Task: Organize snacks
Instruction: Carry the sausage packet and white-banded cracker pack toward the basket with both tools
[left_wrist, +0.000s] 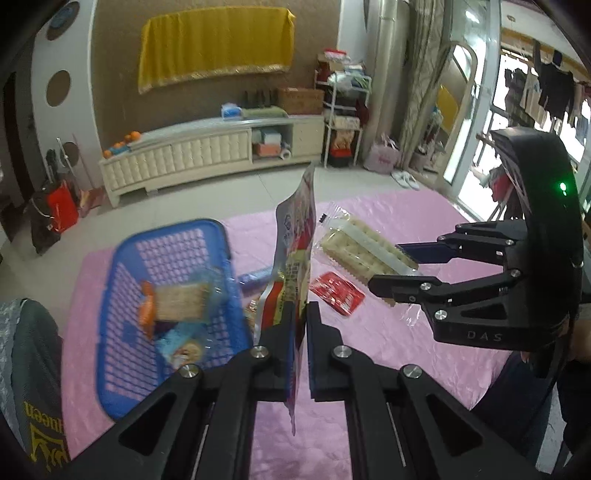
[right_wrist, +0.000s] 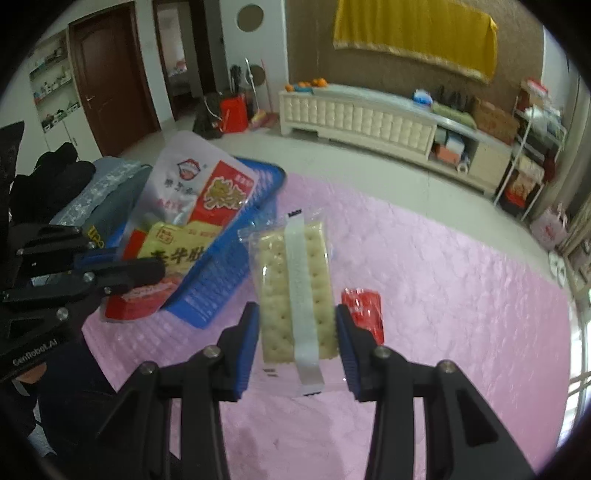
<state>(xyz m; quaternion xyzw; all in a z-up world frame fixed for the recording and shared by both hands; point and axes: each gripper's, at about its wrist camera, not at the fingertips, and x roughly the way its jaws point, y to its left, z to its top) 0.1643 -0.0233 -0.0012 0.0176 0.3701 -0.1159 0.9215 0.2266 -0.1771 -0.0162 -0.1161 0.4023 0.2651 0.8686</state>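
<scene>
Snacks fill both of my views, one in each gripper. My left gripper (left_wrist: 302, 314) is clenched flat on the lower edge of a silver and red pouch (left_wrist: 295, 236), which stands upright and edge-on at the centre of the left wrist view; in the right wrist view the same pouch (right_wrist: 184, 206) shows its printed face at centre left, in front of the blue basket (right_wrist: 236, 273). My right gripper (right_wrist: 297, 343) has a clear-wrapped cracker pack (right_wrist: 295, 291) between its blue pads (right_wrist: 246, 347), both pressing on the pack's long sides, so it is grasping the crackers. From the left wrist view I see that pack (left_wrist: 364, 253) held in the air at centre right, above the pink tablecloth (left_wrist: 424, 354). On the cloth lies a small red packet (left_wrist: 337, 292), just below the crackers in that view, and a blue wrapped bar (left_wrist: 254, 276) lies beside the basket (left_wrist: 122, 373). The basket sits at lower left of the left wrist view and holds several wrapped snacks, among them a cracker pack with an orange end (left_wrist: 173, 302). A sleeve with yellow lettering (left_wrist: 37, 387) fills the lower left corner.
</scene>
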